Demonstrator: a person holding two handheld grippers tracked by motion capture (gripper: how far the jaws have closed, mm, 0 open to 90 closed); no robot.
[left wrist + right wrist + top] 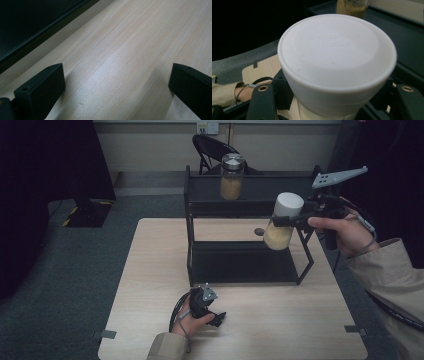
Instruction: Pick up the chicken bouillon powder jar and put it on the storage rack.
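Two jars and one black two-tier shelf rack [245, 200] stand on or above a pale wooden worktop [150, 285]. The jar with the white lid [282, 222] holds a yellowish powder and hangs in the air at the right end of the rack, near the level of its upper shelf, pinched just under the lid by the right claw [286, 220]. In the right gripper view the white lid [337, 57] carries raised lettering in two lines, too faint to read; both black jaws press on the jar's neck from either side. The second jar [232, 176], with a metal lid and similar yellowish contents, stands upright on the upper shelf toward the middle, well apart from the held jar; no label on it can be made out. A small dark round spot [259, 231] lies on the worktop behind the rack's lower shelf.

The left claw [216, 319] rests low at the near edge of the worktop, in front of the rack. In the left gripper view its jaws stand spread wide with bare wood [120, 65] between them.

A folding chair [212, 150] stands at the far wall, beneath a wall socket [207, 127].
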